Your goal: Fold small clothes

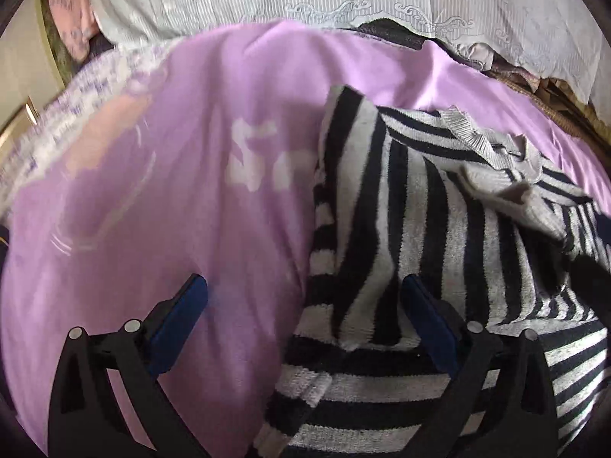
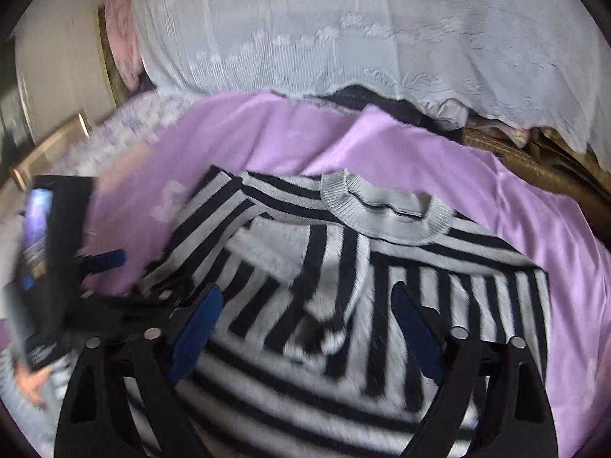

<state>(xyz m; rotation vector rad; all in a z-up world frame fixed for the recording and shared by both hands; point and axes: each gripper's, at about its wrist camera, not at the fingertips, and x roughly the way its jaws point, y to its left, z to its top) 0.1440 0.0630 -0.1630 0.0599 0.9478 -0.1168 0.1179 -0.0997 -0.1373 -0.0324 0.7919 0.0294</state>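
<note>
Collar (image 2: 385, 210) whole, perhaps, only rightward.

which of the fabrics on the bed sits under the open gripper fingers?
The striped sweater, black-and-white with a grey ribbed collar. The right gripper hovers open over it; the purple blanket is plain with white lettering, and the white lace cloth lies behind.

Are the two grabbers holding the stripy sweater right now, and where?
No. Both the left gripper and the right gripper have their jaws open above the striped sweater, which lies loose on the purple blanket. Nothing is held.
</note>
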